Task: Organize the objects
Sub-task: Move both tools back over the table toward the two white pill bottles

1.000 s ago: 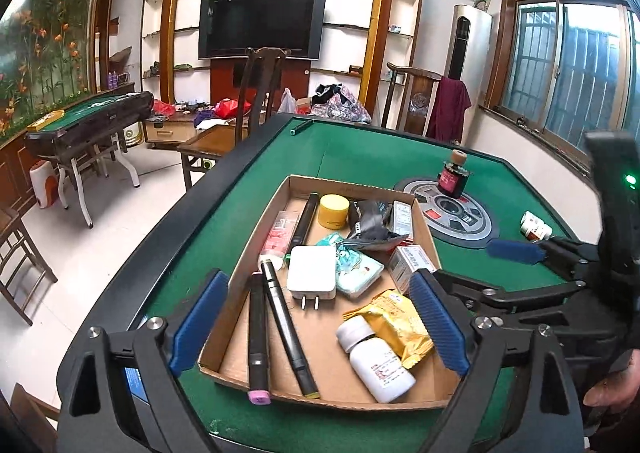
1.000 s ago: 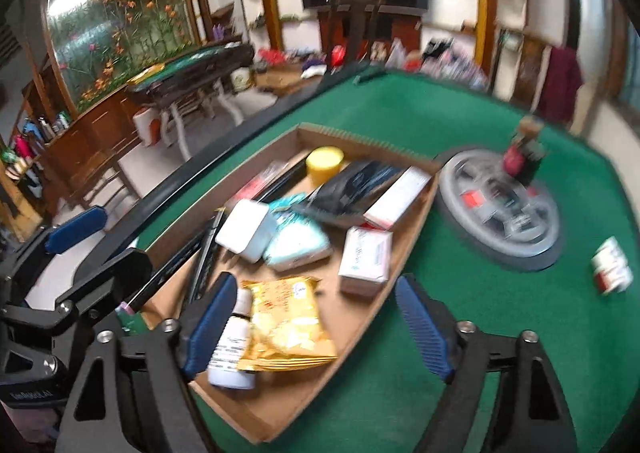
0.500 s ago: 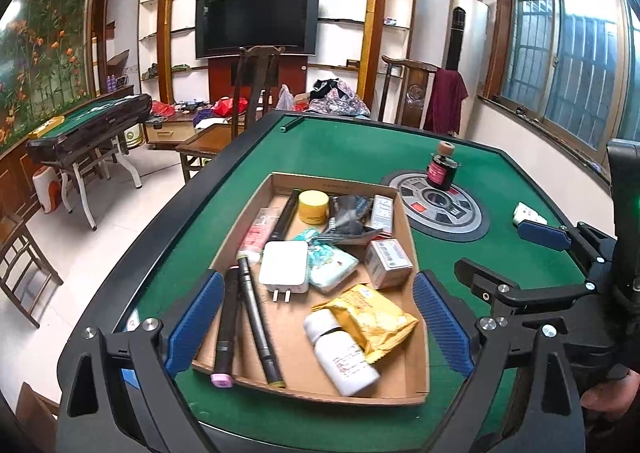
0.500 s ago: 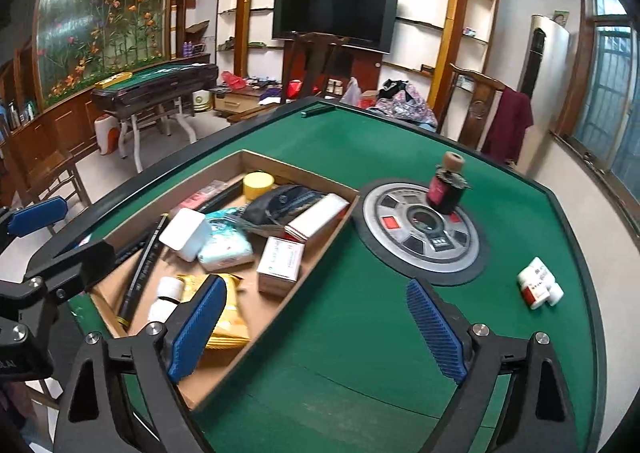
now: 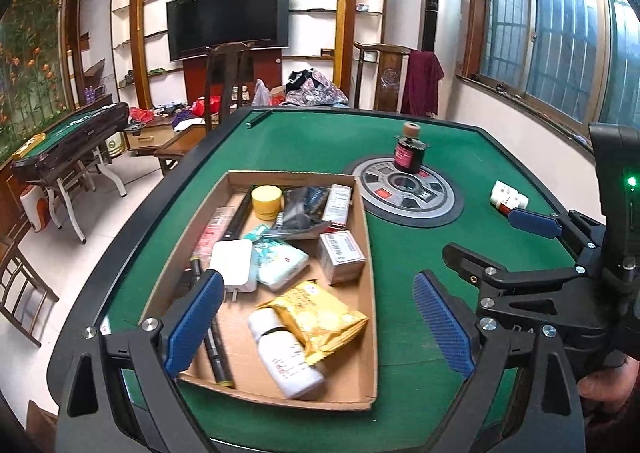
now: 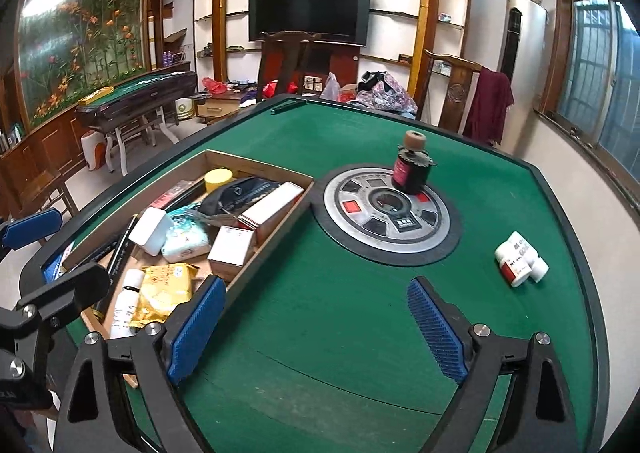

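Since the earlier frame we've shifted both grippers right, off the box (image 5: pixel 362 213) and toward bare felt. We see the left gripper (image 5: pixel 316 323) released, nothing btwn pads, hovering over the box's near right corner. Right gripper (image 6: pixel 318 327) released too, w/ only green table (image 6: pixel 500 181) under it, right of the box. White bottle (image 6: pixel 520 259) lies far right of the box; dark bottle (image 6: pixel 412 167) stands on the dial just right of the box.

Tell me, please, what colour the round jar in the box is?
Yellow jar; left wrist view shows it best.
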Demonstrator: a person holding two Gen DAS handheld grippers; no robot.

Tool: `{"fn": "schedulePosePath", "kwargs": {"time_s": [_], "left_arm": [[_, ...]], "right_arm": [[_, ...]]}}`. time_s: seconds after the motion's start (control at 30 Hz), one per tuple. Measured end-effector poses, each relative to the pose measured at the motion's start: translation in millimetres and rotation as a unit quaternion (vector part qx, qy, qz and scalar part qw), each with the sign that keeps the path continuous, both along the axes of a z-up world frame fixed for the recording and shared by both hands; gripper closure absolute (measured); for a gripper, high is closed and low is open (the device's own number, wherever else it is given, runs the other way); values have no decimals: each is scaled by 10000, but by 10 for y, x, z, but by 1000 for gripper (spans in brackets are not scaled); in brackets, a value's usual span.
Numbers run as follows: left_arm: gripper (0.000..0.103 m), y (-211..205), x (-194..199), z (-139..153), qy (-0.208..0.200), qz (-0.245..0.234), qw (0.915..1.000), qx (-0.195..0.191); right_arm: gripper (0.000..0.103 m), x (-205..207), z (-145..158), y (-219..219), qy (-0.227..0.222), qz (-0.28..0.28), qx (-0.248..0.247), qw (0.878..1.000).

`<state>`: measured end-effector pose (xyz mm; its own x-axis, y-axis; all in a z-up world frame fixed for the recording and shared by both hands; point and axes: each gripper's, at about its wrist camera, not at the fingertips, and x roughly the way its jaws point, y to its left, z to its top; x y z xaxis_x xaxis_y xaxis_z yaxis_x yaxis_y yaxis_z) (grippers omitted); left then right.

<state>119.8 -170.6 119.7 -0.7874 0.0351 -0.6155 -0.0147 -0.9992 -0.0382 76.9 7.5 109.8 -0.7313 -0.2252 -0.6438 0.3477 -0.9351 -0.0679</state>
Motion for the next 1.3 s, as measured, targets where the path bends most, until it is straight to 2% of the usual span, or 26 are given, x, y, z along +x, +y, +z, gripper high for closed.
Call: {"fn": "schedulePosePath", "kwargs": {"time_s": [0.3,0.43,0.63,0.73,0.87,1.0,1.07,1.13,1.3], "left_arm": [[8,254,-101,-37,-128,-197,9997,-35],[8,403,-199,-62,-215,-351,9991,61],[8,720,-454,-194,-535,-687,9958,277],[8,891,-568,-321,-767,-871,9923,437],[8,1011,-614,-451,-937,-1041,9886,554],[8,1040,-642,-509,-1034,-1118,9866,584],[8,1036,-660,-517,-1051,-1139,9862,579],[8,1023,-669,-517,-1052,-1134,9863,573],[8,977,-722,-543,-1138,-1106,9853,638]], "right_arm": [[8,-77,-82,174,-134,-143,-62,9998],[8,-113,-120,250,-164,-210,-37,9996],[8,-249,-162,593,-140,-569,296,9978],[8,-450,-153,1050,-295,-925,280,9949],[8,-873,-173,1831,-458,-1463,-3,9882],[8,-1287,-231,2570,-798,-1649,-1135,9765],[8,-1460,-264,2763,-873,-1729,-1382,9713],[8,-1640,-278,2830,-871,-1808,-1312,9708],[8,-2011,-421,2746,-1012,-1670,-692,9783]]}}
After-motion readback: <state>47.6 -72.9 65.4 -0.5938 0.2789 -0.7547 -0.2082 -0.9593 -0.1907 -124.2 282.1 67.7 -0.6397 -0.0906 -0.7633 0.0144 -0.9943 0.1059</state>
